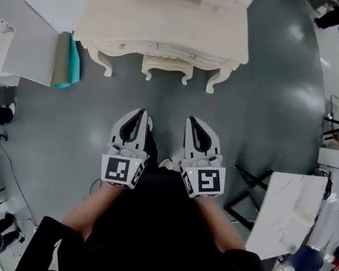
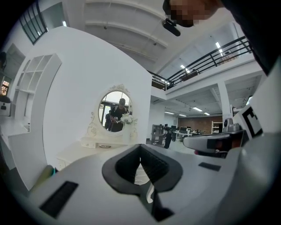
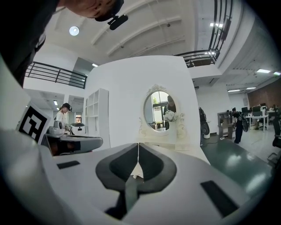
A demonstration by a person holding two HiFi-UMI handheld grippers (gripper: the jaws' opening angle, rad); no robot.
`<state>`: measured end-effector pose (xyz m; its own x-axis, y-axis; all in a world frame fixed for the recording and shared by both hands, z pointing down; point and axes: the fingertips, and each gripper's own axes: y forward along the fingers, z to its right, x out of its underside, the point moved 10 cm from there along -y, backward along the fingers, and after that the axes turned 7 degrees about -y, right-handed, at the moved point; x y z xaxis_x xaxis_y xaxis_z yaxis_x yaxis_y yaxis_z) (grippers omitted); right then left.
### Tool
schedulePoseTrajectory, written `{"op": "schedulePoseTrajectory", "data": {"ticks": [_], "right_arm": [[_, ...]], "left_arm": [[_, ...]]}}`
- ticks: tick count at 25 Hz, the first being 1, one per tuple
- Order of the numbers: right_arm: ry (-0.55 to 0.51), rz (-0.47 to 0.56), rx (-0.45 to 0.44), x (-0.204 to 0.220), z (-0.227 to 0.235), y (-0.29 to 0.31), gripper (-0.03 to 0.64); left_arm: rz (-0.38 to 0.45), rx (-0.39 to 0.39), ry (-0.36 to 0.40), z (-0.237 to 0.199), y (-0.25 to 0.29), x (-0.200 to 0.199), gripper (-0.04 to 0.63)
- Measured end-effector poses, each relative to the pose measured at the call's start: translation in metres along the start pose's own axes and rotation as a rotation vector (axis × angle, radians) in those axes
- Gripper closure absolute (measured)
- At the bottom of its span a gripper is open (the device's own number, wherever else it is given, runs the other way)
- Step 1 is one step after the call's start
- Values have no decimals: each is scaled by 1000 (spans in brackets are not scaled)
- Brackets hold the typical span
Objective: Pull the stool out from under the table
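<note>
Stool (image 1: 167, 68) under far table (image 1: 167, 27): left tongs (image 1: 141, 112), right tongs (image 1: 191, 119) hanging clenched, empty; I am risking shoving it deeper.

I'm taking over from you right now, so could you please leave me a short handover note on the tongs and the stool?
Left tongs: shut, empty.
Right tongs: shut, empty.
Both are held side by side above the floor, short of the table, touching nothing.
Stool: tucked under the table's front, between its legs.
Done: nothing yet.
Left: move in, grip the stool, pull it out.
</note>
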<state>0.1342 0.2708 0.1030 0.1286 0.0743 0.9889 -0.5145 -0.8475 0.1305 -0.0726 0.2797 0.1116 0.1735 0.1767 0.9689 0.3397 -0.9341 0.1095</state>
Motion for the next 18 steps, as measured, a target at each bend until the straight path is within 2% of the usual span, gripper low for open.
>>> {"op": "schedulePoseTrajectory", "data": {"ticks": [4, 8, 12, 18], "right_arm": [[-14, -10, 18, -7, 8, 41, 598], [-8, -23, 41, -11, 17, 83, 598], [-20, -35, 60, -17, 22, 121, 598], [-34, -60, 147, -23, 25, 158, 598]], "left_arm": [[-11, -4, -9, -32, 28, -8, 581], [-10, 25, -8, -61, 59, -19, 581], [-5, 55, -59, -93, 86, -30, 581], [-44, 93, -20, -131, 121, -36, 581]]}}
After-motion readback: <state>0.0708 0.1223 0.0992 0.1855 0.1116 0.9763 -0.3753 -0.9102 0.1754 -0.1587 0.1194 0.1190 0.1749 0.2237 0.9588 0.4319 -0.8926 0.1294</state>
